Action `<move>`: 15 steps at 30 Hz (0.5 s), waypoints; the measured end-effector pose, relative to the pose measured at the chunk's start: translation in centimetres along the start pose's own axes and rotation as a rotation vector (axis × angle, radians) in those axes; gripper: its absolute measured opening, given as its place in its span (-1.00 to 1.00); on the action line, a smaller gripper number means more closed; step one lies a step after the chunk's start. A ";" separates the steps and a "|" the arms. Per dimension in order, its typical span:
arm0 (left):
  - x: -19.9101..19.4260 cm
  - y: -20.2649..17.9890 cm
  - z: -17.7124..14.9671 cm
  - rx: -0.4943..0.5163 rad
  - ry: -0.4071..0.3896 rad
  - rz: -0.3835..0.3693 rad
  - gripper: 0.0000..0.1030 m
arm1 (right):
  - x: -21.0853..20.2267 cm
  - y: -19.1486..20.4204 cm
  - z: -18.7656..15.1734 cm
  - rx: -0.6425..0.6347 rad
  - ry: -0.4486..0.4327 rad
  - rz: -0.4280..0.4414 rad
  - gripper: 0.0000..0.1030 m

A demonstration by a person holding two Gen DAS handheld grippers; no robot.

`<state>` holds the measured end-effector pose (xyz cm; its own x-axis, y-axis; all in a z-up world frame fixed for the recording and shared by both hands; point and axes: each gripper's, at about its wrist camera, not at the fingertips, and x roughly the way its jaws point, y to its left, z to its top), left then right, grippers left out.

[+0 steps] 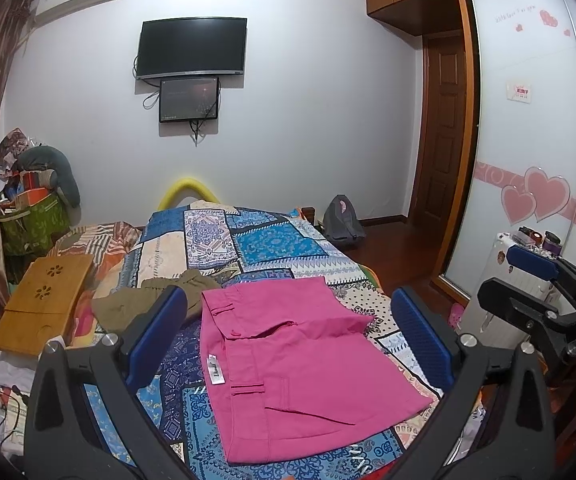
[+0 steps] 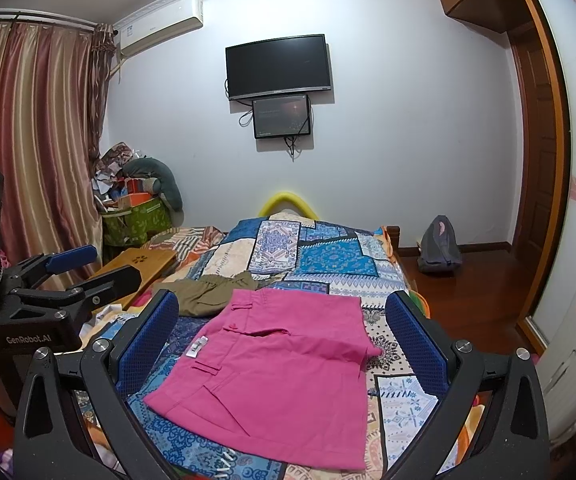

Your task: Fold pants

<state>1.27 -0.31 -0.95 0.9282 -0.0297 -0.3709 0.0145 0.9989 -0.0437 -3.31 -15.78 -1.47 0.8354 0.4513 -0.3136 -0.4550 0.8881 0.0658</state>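
- A pair of bright pink pants (image 1: pixel 303 364) lies folded into a compact, roughly square bundle on a bed covered by a blue and cream patchwork bedspread (image 1: pixel 264 240), filling the lower centre of both wrist views.
- The waistband with belt loops and a small white label (image 2: pixel 197 347) runs along the bundle's left edge.
- The left gripper (image 1: pixel 284 336) hovers above the pants with its two blue-padded fingers (image 1: pixel 156 340) spread wide apart, one on either side of the bundle, holding nothing.
- The right gripper (image 2: pixel 284 340) is likewise held above the pants, its blue pads (image 2: pixel 417 344) far apart and not touching the fabric.
- In the left wrist view the right gripper appears at the right edge of the frame; in the right wrist view the left gripper appears at the left edge.
- An olive-brown garment (image 1: pixel 148 300) lies crumpled on the bedspread just beyond the upper left corner of the pants.
- A wooden lap tray (image 1: pixel 44 304) with flower-shaped cutouts rests at the left side of the bed.
- On the white far wall hangs a dark television (image 2: pixel 279 65) with a smaller screen (image 2: pixel 282 117) directly below it, and an air conditioner (image 2: pixel 160 24) sits at upper left.
- Striped reddish curtains (image 2: pixel 32 120) hang at the left of the right wrist view.
- A grey backpack (image 2: pixel 439 246) sits on the wooden floor at the right, near a brown door (image 1: pixel 443 136).
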 end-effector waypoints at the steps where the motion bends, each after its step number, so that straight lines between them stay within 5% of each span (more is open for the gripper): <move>1: 0.0 0.0 0.0 -0.001 0.000 0.000 1.00 | 0.0 0.0 0.0 0.000 0.000 0.000 1.00; 15: 0.3 0.2 0.2 -0.013 0.012 -0.003 1.00 | 0.6 -0.2 -0.1 0.007 0.015 0.002 1.00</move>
<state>1.63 -0.11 -0.85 0.9235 -0.0336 -0.3822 0.0129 0.9983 -0.0566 -2.71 -15.72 -1.76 0.8298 0.4516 -0.3279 -0.4545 0.8878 0.0726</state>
